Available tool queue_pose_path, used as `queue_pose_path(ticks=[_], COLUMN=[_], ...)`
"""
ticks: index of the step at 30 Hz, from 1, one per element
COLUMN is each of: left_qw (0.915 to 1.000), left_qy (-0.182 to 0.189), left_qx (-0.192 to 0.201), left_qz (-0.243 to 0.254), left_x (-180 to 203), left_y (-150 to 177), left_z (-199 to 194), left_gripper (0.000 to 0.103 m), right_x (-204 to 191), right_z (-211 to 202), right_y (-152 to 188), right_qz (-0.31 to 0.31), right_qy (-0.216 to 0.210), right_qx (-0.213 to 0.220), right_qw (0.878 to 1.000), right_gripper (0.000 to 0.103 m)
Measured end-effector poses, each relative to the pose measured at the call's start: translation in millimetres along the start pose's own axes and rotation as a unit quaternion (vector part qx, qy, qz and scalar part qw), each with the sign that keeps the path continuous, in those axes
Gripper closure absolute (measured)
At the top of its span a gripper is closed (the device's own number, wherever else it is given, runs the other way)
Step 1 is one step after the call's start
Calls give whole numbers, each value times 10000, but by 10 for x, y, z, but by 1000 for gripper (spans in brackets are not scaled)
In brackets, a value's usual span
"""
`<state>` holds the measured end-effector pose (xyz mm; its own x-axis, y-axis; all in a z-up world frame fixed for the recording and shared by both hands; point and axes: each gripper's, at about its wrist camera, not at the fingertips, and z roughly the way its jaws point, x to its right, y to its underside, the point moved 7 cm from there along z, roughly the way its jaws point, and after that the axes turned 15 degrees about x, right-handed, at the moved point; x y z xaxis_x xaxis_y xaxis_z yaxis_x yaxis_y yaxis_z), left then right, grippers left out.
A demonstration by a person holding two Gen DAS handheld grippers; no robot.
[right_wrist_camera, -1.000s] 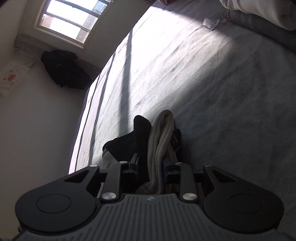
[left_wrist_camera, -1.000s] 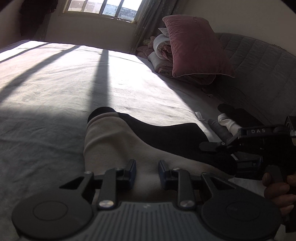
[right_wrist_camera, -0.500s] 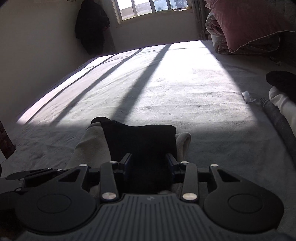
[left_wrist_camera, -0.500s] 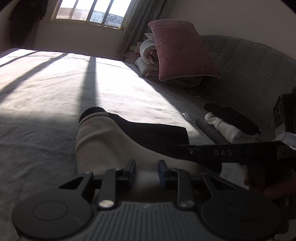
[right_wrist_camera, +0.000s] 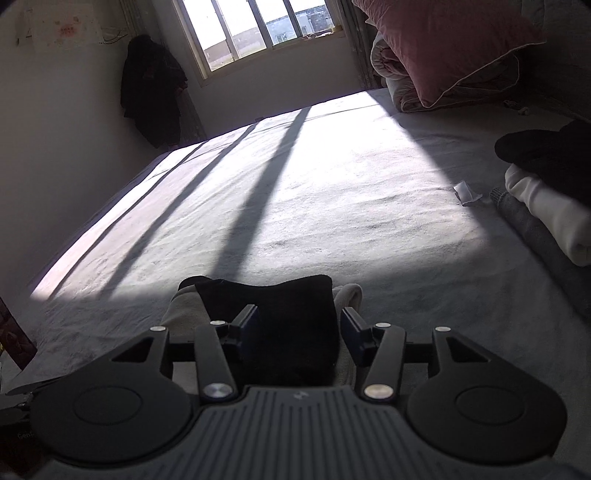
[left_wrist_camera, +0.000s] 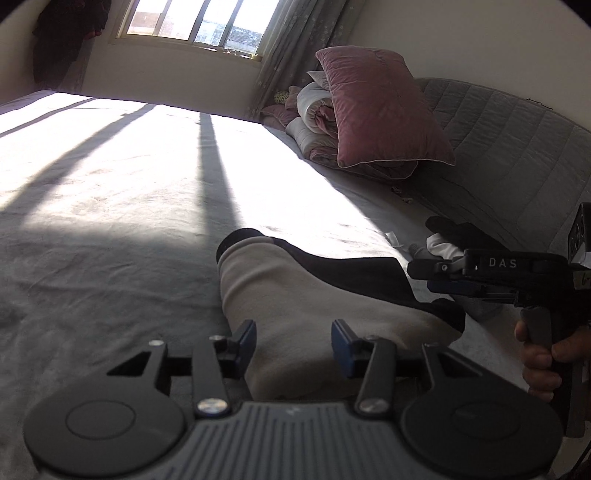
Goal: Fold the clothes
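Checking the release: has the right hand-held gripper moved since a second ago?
Yes. The right hand-held gripper rolled upright, so the window is now level, and its jaws are opening around the black-and-beige sock.

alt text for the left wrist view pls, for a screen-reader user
The left hand-held gripper, jaws opening, straddles a folded beige-and-black fabric garment lying on a grey bedsheet. At right, a hand holds the right hand-held gripper near the garment's far end; a dusty-pink velvet pillow leans behind.
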<state>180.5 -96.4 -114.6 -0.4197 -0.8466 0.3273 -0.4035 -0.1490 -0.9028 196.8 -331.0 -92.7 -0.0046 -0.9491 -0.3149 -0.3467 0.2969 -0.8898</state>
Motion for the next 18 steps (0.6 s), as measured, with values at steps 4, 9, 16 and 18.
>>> queue_pose_path(ticks=[4, 9, 16, 18], left_qw=[9997, 9995, 9967, 9933], left_qy=[-25, -9, -18, -83], left_qx=[-207, -290, -401, -527], left_qz=[-159, -103, -705, -1023], left_x=[-26, -39, -184, -292], left_y=[57, -2, -81, -74], left_z=[67, 11, 54, 90], left_gripper=[48, 21, 1, 1], right_x=[-57, -7, 94, 143], right_z=[44, 178, 282, 301], right_y=[66, 198, 220, 228], right_qz=[-82, 22, 894, 1315], right_qy=[114, 510, 701, 720], right_qx=[-121, -432, -567, -627], right_qw=[9998, 9978, 9919, 9867], right_gripper=[38, 36, 25, 23])
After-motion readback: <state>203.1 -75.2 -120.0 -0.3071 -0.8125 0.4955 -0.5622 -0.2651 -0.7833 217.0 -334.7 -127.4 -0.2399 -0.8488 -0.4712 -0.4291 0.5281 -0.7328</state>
